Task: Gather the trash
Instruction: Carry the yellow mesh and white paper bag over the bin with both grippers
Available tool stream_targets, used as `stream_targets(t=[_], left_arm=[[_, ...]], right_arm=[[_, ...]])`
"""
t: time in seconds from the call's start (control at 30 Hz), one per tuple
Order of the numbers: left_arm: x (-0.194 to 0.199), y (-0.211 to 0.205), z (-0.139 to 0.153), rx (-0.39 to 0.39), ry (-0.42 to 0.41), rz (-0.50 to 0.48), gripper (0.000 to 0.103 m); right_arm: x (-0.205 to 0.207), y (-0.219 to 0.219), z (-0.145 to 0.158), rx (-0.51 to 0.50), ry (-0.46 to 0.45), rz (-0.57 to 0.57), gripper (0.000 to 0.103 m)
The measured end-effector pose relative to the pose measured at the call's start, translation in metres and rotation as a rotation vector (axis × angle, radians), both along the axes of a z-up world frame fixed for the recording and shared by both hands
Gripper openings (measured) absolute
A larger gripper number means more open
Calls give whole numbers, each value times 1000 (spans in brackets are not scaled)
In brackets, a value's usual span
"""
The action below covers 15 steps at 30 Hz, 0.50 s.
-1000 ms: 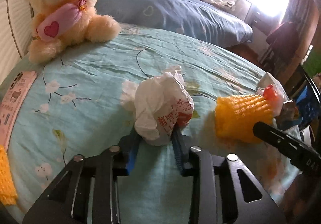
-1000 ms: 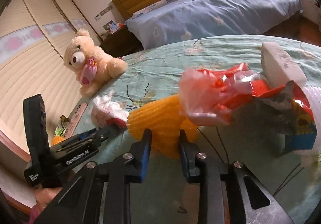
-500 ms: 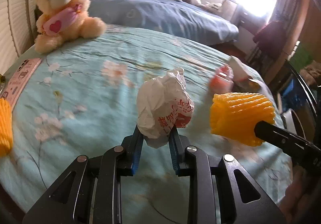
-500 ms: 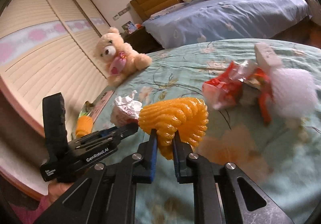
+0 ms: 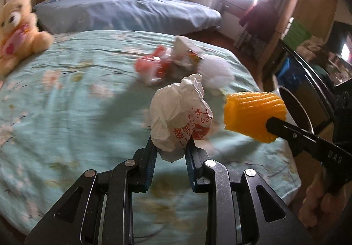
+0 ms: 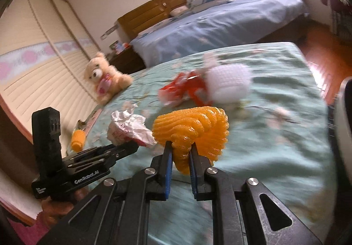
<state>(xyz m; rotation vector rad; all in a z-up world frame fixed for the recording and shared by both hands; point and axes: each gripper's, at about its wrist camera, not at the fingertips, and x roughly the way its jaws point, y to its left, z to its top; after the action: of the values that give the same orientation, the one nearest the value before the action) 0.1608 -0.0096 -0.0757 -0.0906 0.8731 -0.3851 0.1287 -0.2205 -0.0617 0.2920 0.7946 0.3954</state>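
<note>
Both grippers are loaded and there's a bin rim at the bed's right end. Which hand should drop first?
Right, probably. The right gripper, clamping the orange foam net, is nearer the bin rim; the left gripper holds the crumpled wrapper farther off.

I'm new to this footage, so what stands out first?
The left gripper pinches a crumpled white wrapper above the teal bedspread. Beside it, the right gripper clamps an orange foam net. Behind them, red wrappers and a white foam net lie on the bedspread.
</note>
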Motion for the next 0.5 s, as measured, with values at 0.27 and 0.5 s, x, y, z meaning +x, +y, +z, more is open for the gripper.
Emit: stream_targets(t=[0.27, 0.5], left_arm=[[-8, -58, 2, 20, -8, -111, 23], [-11, -93, 11, 26, -19, -173, 23]], right_arm=[[-22, -50, 5, -20, -12, -110, 14], [-36, -83, 10, -27, -30, -185, 14]])
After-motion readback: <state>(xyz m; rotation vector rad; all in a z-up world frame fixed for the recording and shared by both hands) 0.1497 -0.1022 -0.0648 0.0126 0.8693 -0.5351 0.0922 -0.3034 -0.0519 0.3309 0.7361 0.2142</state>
